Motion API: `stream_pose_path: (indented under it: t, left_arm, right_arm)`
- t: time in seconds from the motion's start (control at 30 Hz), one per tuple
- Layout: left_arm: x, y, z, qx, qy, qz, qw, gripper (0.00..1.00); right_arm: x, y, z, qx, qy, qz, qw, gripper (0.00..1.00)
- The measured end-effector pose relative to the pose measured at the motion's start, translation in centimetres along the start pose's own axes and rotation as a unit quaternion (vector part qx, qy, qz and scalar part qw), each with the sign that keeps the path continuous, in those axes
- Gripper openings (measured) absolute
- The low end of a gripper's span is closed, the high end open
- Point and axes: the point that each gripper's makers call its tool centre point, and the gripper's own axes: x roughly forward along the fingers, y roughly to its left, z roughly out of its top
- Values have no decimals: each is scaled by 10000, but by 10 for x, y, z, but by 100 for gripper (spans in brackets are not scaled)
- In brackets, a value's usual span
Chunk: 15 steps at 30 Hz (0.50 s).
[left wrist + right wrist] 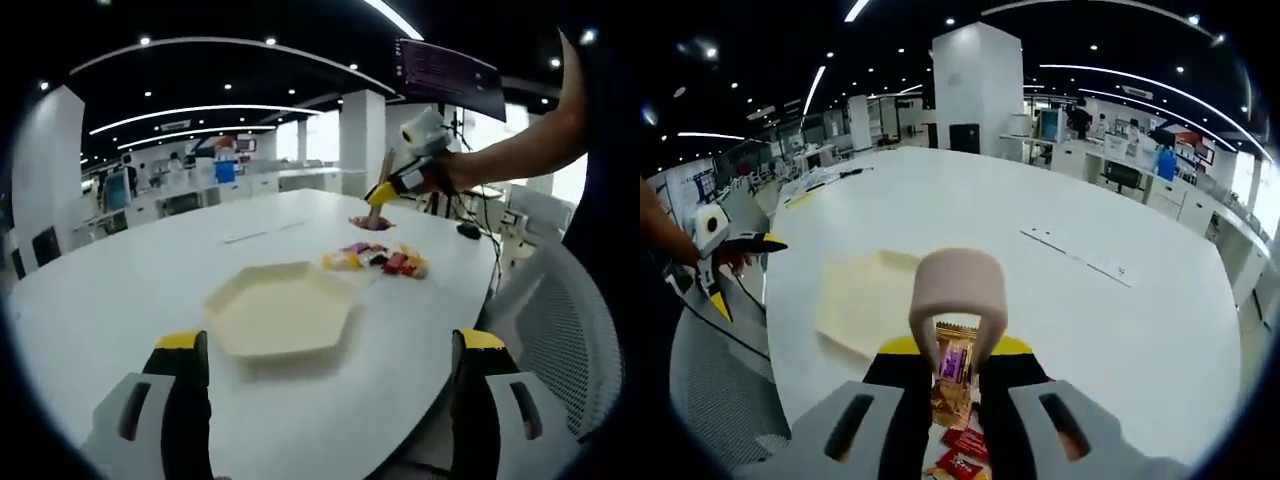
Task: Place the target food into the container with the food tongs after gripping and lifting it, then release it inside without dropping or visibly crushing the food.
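In the left gripper view, the left gripper (325,375) stood with its yellow-tipped jaws spread wide, nothing between them, low over the near edge of a white table (150,270). Beyond the jaws lay the container, a pale hexagonal tray (280,310), flat on the table, nothing visible in it. Farther on, just past the tray's far right corner, a small heap of wrapped snacks (378,260) sat in mixed yellow, red and purple packets; individual wrappers were too small to read. Above the heap the right gripper (385,190) hung in a person's hand (440,175), the forearm running off to the right. The pink food tongs (378,205) pointed down from it towards the heap; their tips blurred into a pink patch on the table, so contact could not be judged. A mesh chair (570,320) stood at the right.

In the right gripper view, the right gripper's jaws were closed on the tongs (958,300), whose looped pink end rose between them. A gold-wrapped snack with a purple label (950,375) stood upright between the tong arms, its lower end hidden by the jaws; whether it was pinched or merely framed could not be told. Red packets (962,450) lay below, cut off by the frame. The tray (865,300) lay beyond, partly hidden by the tongs, and the left gripper (740,255) showed at the far left.
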Motion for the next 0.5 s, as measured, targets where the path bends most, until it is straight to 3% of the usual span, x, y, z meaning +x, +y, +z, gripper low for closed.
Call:
stream_pose_path:
  t: [0.5]
  left_arm:
    - [0,-6,1,-24,-16,-180,9998,99]
  right_arm:
    - [-1,10,10,-89,-9,71,9999,17]
